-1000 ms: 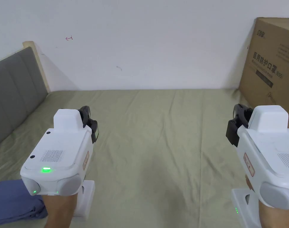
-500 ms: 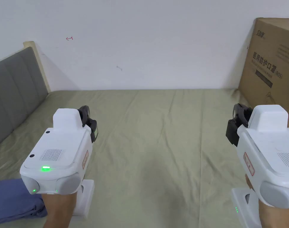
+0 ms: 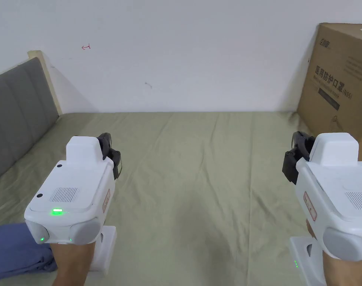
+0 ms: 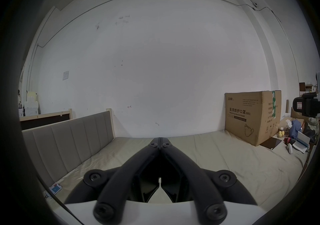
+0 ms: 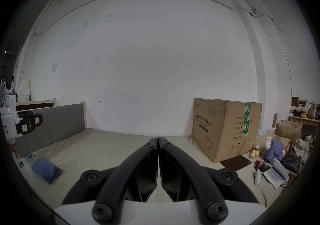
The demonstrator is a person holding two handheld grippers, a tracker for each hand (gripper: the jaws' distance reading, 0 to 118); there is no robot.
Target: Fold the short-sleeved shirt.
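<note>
1. The left tool [image 4: 159, 139] has its 2 jaws pressed together tip to tip with nothing between them; it is held above the bed [image 3: 198, 178], aimed at the white wall [image 3: 183, 56].
2. The right tool [image 5: 158, 138] is likewise narrowed to a closed line and holds nothing; it hangs over the right part of the bed, aimed the same way.
3. In the head view the left tool [image 3: 113, 156] and the right tool [image 3: 293, 158] sit well apart, each on a white housing gripped by a hand from below.
4. The short-sleeved shirt [image 3: 16, 249], blue, lies as a folded bundle on the bed at the near left corner, just beside the left hand's wrist; in the right gripper view the shirt [image 5: 45, 169] rests near the grey headboard [image 5: 57, 121].
5. Neither tool touches the shirt.
6. The olive sheet across the middle of the bed shows long creases.
7. A cardboard box [image 3: 340, 78] stands on the far right of the bed against the wall.
</note>
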